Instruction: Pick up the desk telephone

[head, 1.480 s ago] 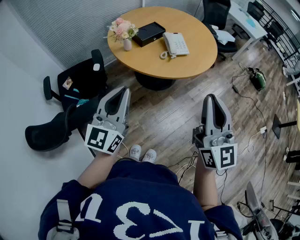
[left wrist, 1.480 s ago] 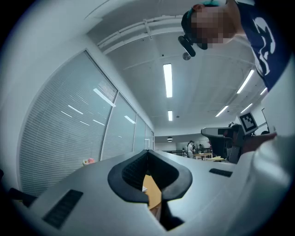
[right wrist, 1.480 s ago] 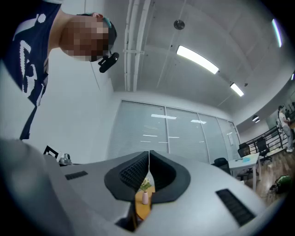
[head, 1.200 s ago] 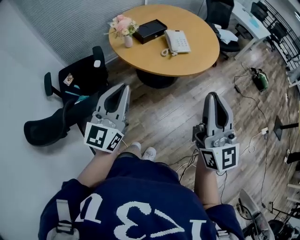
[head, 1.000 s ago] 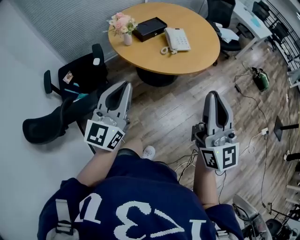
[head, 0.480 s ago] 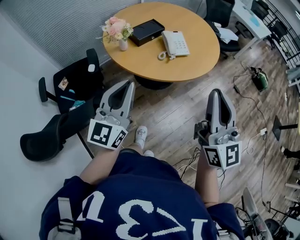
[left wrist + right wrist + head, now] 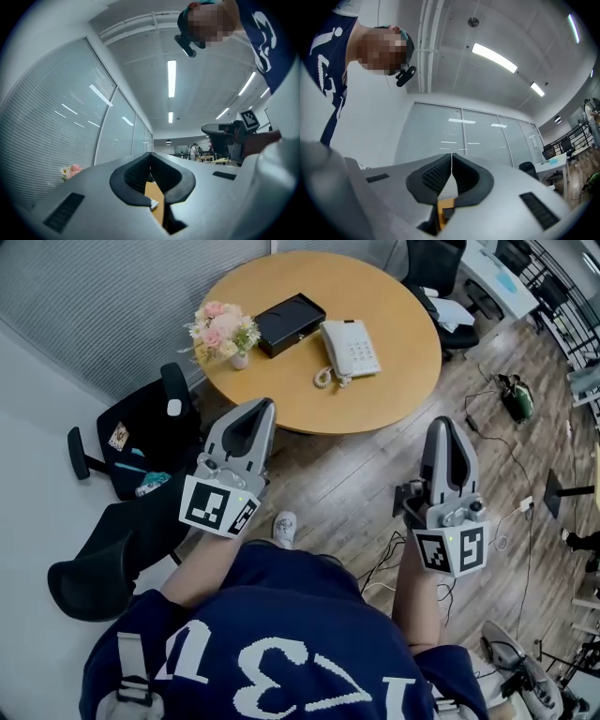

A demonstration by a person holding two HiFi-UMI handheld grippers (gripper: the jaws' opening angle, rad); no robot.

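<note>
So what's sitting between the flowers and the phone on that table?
A flat black box lies between the flowers and the desk telephone, seen in the head view.

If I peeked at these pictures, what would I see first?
Probably the two grey tools the person holds out: the left gripper and the right gripper, both over the wooden floor, jaws shut and empty. Beyond them stands a round wooden table with a white desk telephone near its middle, a black box beside it and pink flowers near its left edge.
</note>
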